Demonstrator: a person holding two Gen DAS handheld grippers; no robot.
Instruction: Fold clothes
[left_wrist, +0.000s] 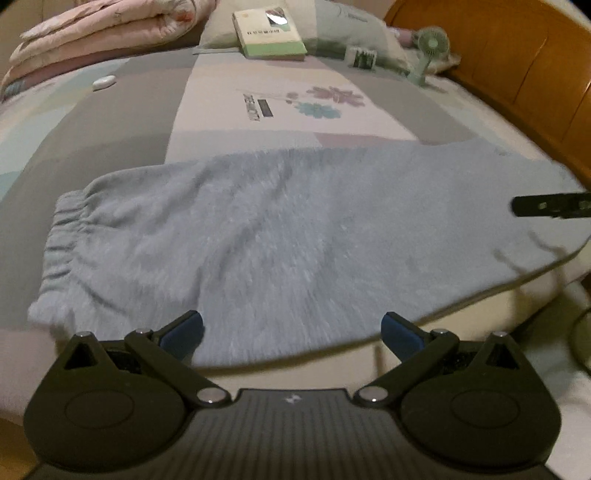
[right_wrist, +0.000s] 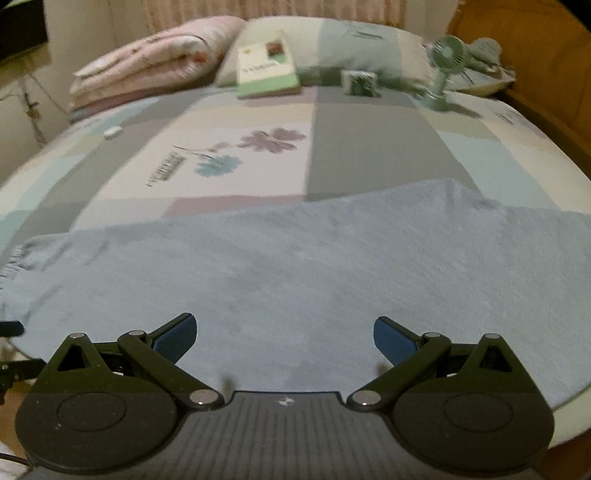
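both grippers, left gripper (left_wrist: 291, 334) and right gripper (right_wrist: 285, 338), are held spread wide and empty above the blue trousers (left_wrist: 295, 236), which are laid flat across the bed (left_wrist: 110, 122) edge.

Spread tongs (right_wrist: 285, 338), blue garment (right_wrist: 314, 266), bed (right_wrist: 373, 133)

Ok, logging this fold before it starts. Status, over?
Left gripper open, right gripper open, both empty. Blue garment lying flat across bed's near edge, elastic end to the left, not gripped. Book and fan far back, clear of it.
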